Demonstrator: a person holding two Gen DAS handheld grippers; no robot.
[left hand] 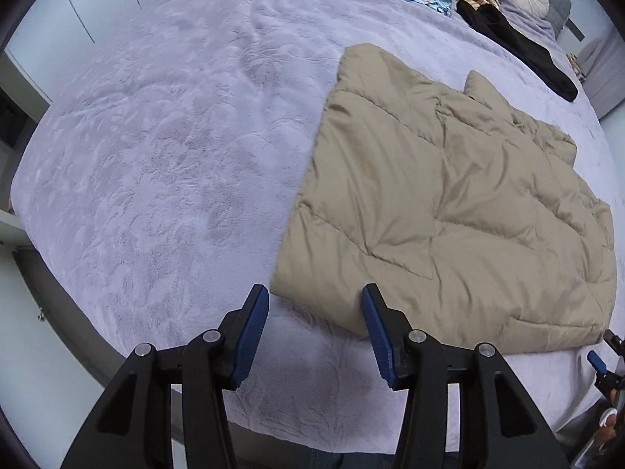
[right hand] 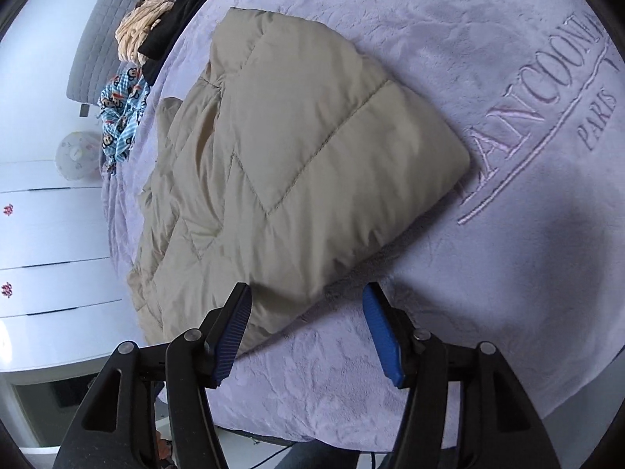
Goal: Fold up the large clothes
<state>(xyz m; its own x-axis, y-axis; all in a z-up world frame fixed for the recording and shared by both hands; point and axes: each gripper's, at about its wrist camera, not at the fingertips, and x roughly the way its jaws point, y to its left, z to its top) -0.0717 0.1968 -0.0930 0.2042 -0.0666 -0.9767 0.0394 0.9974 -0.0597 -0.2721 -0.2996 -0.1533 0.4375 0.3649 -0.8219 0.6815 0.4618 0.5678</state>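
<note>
Both grippers hover with blue-padded jaws apart, gripping nothing: the left gripper [left hand: 315, 298] over the near corner of a folded tan quilted jacket [left hand: 449, 203], the right gripper [right hand: 306, 297] over the jacket's near edge. The jacket lies flat on a lavender plush blanket [left hand: 164, 148], near the bed's front edge.

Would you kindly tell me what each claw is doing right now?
Left claw: open, holding nothing.
Right claw: open, holding nothing.

"ANCOON…" (cut off) and "PARIS" embroidered on lilac blanket [right hand: 508, 234]
</note>
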